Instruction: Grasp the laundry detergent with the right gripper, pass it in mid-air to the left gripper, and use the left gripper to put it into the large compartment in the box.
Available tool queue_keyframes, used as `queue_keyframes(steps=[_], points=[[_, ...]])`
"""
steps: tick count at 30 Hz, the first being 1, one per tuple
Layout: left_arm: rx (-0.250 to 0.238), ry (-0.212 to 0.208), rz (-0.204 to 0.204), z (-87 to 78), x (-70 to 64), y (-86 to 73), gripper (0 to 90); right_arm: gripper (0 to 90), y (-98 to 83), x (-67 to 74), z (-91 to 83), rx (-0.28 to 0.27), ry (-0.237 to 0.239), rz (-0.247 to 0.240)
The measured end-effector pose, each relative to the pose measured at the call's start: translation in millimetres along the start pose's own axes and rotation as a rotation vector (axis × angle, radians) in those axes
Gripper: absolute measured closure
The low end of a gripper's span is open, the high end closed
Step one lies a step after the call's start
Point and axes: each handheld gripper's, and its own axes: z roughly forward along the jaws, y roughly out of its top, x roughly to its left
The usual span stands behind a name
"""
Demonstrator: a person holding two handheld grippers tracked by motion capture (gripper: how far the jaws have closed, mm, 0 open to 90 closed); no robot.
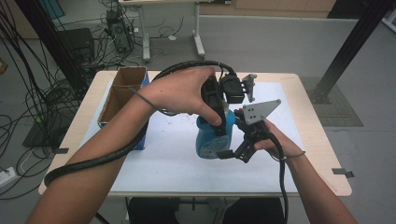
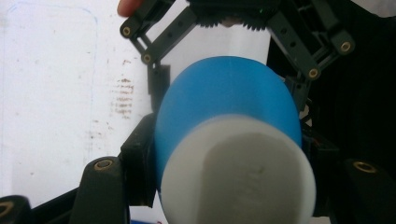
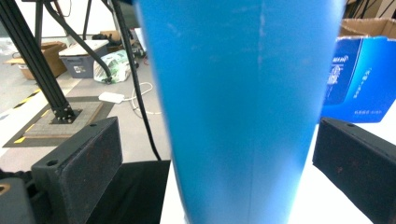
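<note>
1. High view: my left gripper [image 1: 219,122] comes down from above onto the blue plastic bottle with a white cap [image 1: 211,142], which stands on the white sheet [image 1: 177,154] beside the blue cardboard box [image 1: 122,95]. My right gripper [image 1: 233,151] is low at its side.
2. Left gripper view: my jaws are clamped on the bottle [image 2: 229,102] just below its cap.
3. Right gripper view: my jaws stand wide, apart from the bottle [image 3: 243,107] between them.

Both forearms are bare, a thin band at each wrist. Each black gripper [image 1: 223,122] has brass pivot pins, a ribbed cable [image 1: 107,154] and a grey three-cornered plate [image 1: 259,111].
</note>
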Motion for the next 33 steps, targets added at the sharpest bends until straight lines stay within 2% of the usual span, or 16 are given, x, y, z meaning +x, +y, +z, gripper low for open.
queue_keyframes(steps=[9,17,18,30,33], points=[[0.000,0.000,-0.018,-0.1,3.9,-4.7,37.9,2.2,4.2,-1.9,-9.3,0.078,-0.014,0.029],[0.007,0.009,-0.040,-1.7,9.5,-11.2,37.9,2.2,5.3,-4.4,-15.6,0.183,-0.018,0.080],[0.008,0.010,-0.053,-1.2,10.3,-12.7,37.9,2.2,5.3,-4.4,-16.3,0.198,-0.020,0.086],[0.026,0.039,-0.095,-4.7,16.8,-23.2,37.9,2.7,5.2,-10.9,-31.3,0.385,-0.071,0.159],[0.026,0.044,-0.107,-6.8,17.3,-25.6,37.9,2.7,7.2,-13.3,-38.3,0.446,-0.103,0.187]])
